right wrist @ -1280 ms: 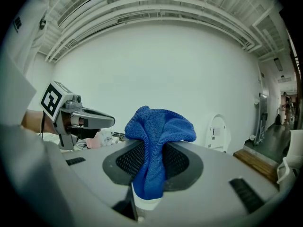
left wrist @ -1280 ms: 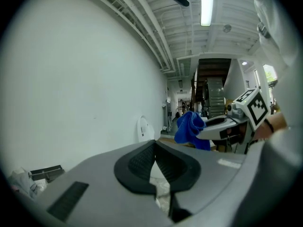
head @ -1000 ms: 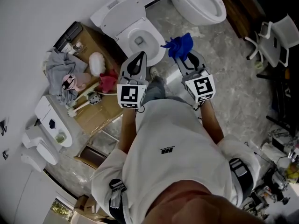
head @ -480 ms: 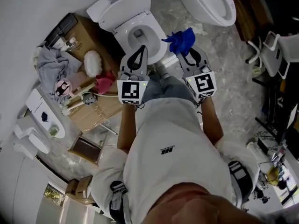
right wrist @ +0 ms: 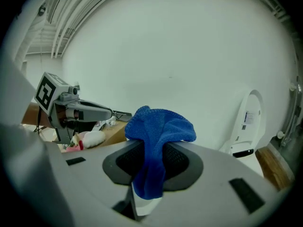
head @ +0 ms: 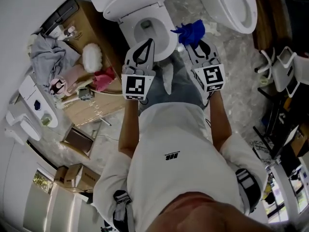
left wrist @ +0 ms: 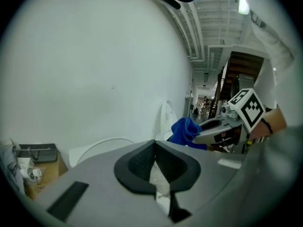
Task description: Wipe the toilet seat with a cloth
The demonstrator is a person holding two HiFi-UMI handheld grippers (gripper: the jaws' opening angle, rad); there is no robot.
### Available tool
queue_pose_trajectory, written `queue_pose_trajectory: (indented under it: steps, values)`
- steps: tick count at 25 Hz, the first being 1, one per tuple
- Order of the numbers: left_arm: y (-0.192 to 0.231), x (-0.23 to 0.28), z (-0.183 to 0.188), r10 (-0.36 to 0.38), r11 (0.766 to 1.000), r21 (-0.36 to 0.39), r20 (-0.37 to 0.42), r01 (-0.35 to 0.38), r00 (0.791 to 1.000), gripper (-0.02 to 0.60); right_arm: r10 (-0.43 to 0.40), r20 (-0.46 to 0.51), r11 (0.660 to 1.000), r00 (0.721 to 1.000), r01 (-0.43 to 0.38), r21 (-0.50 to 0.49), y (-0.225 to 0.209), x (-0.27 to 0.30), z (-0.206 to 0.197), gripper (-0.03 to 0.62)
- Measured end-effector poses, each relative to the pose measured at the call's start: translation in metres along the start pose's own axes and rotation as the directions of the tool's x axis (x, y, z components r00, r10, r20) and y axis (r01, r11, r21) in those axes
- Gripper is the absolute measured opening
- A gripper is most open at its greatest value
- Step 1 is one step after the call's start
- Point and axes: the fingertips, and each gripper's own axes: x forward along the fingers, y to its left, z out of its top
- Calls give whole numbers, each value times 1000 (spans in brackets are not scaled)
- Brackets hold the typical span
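A white toilet (head: 145, 18) with its seat (head: 166, 30) down and lid raised stands straight ahead in the head view. My right gripper (head: 195, 38) is shut on a blue cloth (head: 191, 31), held in the air just right of the bowl's front rim. In the right gripper view the blue cloth (right wrist: 158, 143) bunches up above the pinched jaws. My left gripper (head: 145, 46) hovers over the bowl's front edge, jaws together and holding nothing; its tips (left wrist: 155, 145) meet in the left gripper view, where the blue cloth (left wrist: 185, 130) shows at the right.
A cardboard box (head: 89, 86) left of the toilet carries a grey rag (head: 46, 57), a white brush head (head: 91, 57), red cloth (head: 104, 79) and toys. A second white toilet (head: 231, 4) stands at upper right. A white rack (head: 280, 66) and clutter sit at right.
The view has shifted forward: the toilet now lies closer to the top edge and both grippers have moved up toward the bowl, the blue cloth still clamped in the right one.
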Motion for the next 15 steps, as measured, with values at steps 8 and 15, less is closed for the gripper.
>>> queue_pose_trajectory:
  steps: [8, 15]
  values:
    - [23, 36, -33, 120, 992, -47, -9, -121, 993, 8, 112, -77, 991, 991, -117, -58, -25, 65, -36, 95]
    - [37, 67, -83, 195, 975, -96, -54, -200, 979, 8, 188, -148, 974, 971, -204, -101, -41, 110, -80, 95]
